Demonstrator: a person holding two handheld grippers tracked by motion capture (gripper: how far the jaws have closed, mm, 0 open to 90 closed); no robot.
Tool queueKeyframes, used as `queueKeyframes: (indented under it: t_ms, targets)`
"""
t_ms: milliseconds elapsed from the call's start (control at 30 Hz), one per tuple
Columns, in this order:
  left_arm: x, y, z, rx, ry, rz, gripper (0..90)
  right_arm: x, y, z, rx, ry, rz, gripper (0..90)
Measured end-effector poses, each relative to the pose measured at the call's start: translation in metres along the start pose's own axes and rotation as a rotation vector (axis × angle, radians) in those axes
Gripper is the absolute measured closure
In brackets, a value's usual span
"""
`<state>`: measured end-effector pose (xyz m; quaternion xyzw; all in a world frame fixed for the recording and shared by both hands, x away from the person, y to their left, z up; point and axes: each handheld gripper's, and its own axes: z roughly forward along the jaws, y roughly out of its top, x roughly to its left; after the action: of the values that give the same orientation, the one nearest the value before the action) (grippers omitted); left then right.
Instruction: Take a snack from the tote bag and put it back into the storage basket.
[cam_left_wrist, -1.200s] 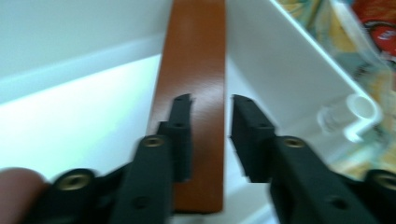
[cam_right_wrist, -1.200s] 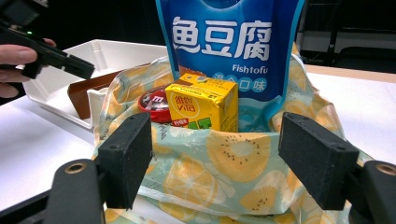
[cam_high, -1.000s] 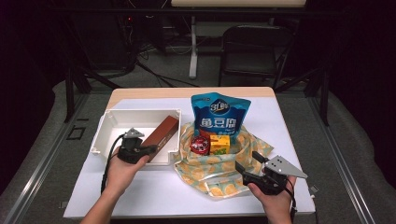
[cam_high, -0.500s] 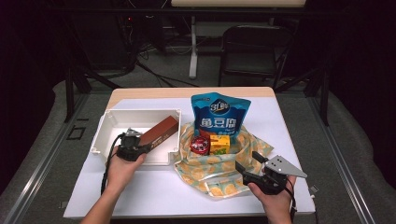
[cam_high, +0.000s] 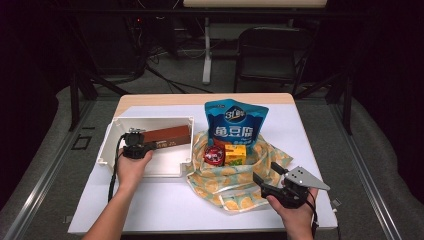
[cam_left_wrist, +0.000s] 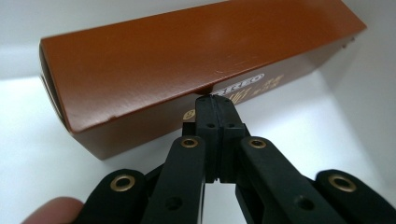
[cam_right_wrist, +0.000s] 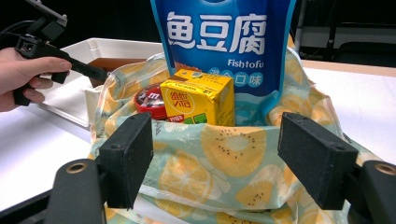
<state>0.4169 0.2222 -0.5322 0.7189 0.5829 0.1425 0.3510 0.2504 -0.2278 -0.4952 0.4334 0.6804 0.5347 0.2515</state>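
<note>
A long brown box (cam_high: 167, 136) lies slanted in the white bin (cam_high: 150, 120). My left gripper (cam_high: 145, 146) is shut with nothing between its jaws. Its closed tips (cam_left_wrist: 215, 105) sit against the brown box (cam_left_wrist: 187, 70) at its lower edge. My right gripper (cam_high: 265, 172) stands open at the near side of a fruit-print cloth bag (cam_high: 225, 185). Its pads (cam_right_wrist: 128, 154) are wide apart with nothing between them. In the bag (cam_right_wrist: 224, 154) stand a blue Fishtofu pouch (cam_right_wrist: 224, 42), a yellow drink carton (cam_right_wrist: 196, 100) and a red round pack (cam_right_wrist: 149, 100).
The bin and the bag sit side by side on a white table top (cam_high: 165, 205). The wooden far edge (cam_high: 200, 98) of the table shows behind them. A dark chair (cam_high: 270, 55) and table legs stand beyond it. The left hand (cam_right_wrist: 23, 74) holds its gripper over the bin.
My left gripper has shifted a little to the left and lower into the bin, staying shut by the brown box. The right gripper has stayed put.
</note>
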Motion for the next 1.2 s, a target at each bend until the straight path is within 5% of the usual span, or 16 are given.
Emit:
queueKeyframes:
  t_ms: [267, 467, 700, 1200]
  targets:
    - [0.001, 0.001, 0.008, -0.042, 0.019, -0.033, 90.0, -0.002, 0.0, 0.0, 0.003, -0.005, 0.001, 26.5]
    - [0.004, 0.003, 0.012, -0.063, -0.005, -0.083, 87.7, -0.002, 0.0, 0.0, -0.003, -0.009, 0.001, 26.5]
    - [0.002, 0.006, 0.011, -0.059, -0.011, -0.058, 87.2, -0.002, 0.0, 0.0, -0.001, -0.01, 0.004, 27.1]
    - [-0.015, -0.002, -0.023, -0.091, -0.176, 0.03, 58.1, -0.006, 0.009, 0.002, -0.017, -0.01, -0.005, 34.1]
